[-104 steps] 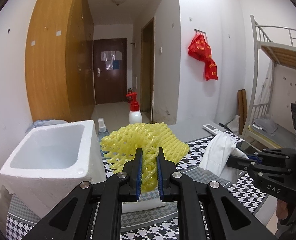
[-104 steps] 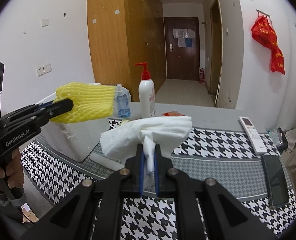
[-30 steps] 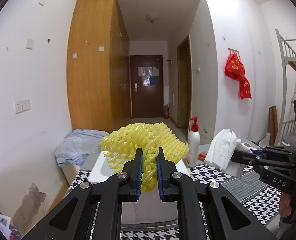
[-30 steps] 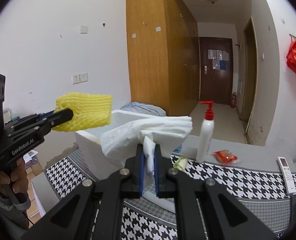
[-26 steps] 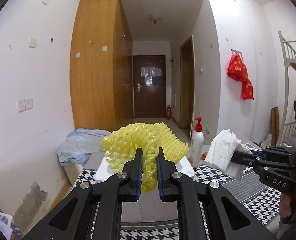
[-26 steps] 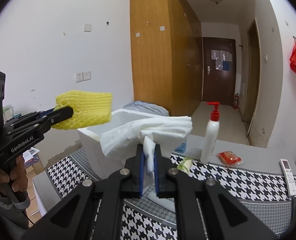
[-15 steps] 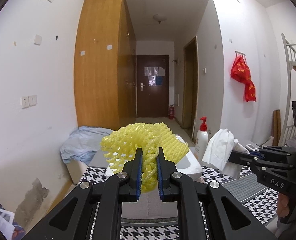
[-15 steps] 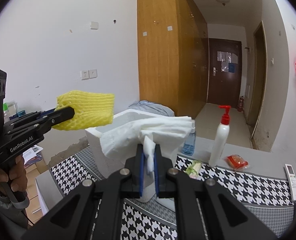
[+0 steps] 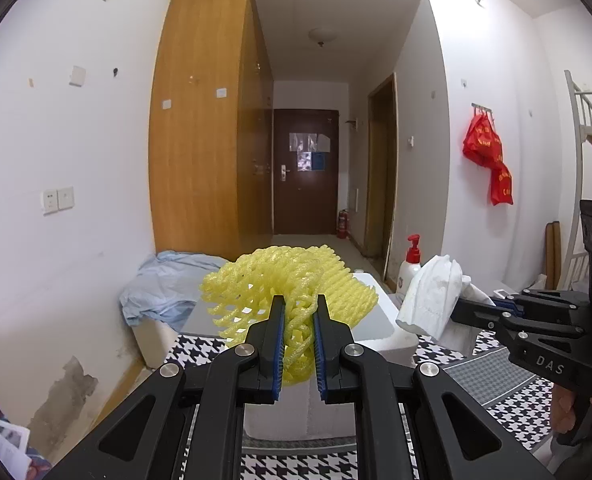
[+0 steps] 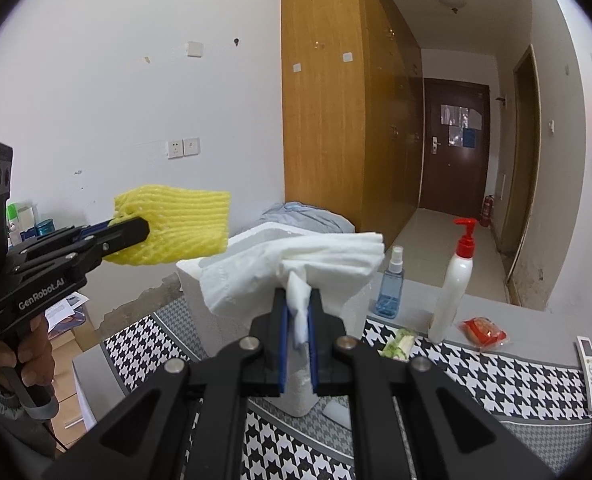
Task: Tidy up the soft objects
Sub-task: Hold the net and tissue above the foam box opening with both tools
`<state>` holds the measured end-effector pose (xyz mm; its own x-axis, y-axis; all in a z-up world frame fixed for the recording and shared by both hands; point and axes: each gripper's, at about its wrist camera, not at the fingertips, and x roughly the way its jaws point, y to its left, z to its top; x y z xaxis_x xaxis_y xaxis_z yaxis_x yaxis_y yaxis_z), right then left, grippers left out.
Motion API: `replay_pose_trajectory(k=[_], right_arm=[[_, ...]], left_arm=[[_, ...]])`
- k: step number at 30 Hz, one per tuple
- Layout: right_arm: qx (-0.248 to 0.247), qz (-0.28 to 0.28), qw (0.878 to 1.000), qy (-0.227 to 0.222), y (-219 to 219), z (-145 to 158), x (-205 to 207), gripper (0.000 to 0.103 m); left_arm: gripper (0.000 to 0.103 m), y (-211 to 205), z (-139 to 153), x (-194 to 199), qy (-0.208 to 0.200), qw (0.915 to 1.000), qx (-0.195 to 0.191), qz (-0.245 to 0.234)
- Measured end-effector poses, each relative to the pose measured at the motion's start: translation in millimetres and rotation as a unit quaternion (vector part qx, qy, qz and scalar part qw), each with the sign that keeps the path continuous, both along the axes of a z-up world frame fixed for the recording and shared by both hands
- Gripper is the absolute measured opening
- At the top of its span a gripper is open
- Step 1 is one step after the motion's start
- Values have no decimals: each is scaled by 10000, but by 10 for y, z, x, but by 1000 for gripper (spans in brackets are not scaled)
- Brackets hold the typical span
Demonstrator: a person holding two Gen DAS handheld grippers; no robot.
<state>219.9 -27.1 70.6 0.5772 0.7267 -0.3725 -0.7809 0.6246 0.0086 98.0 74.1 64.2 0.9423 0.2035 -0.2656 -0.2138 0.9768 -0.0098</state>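
My left gripper (image 9: 298, 320) is shut on a yellow foam net (image 9: 288, 280) and holds it in the air in front of a white foam box (image 9: 380, 330). In the right wrist view the left gripper (image 10: 142, 226) and the yellow foam net (image 10: 180, 222) hang at the left, above and left of the white foam box (image 10: 224, 284). My right gripper (image 10: 297, 312) is shut on a white crumpled tissue (image 10: 296, 264), held over the near side of the box. In the left wrist view the right gripper (image 9: 462, 306) and the tissue (image 9: 430, 294) are at the right.
A houndstooth tablecloth (image 10: 476, 372) covers the table. On it stand a red-capped pump bottle (image 10: 454, 284), a blue spray bottle (image 10: 390, 286), a red packet (image 10: 484, 332), a green scrap (image 10: 398, 342) and a remote (image 10: 590, 364). A blue cloth (image 9: 164, 288) lies behind the box.
Both grippers have risen and tilted up with their loads still held. The foam box and table have dropped lower in both views.
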Motion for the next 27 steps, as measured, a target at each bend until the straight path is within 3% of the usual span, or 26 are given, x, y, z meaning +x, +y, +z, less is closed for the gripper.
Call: replay_pose_trajectory(k=[27], right_arm=[[-120,-552,9984,3,-52,-13,149,11]], left_arm=[[13,189,-124,637,347,9985,-130,-412]])
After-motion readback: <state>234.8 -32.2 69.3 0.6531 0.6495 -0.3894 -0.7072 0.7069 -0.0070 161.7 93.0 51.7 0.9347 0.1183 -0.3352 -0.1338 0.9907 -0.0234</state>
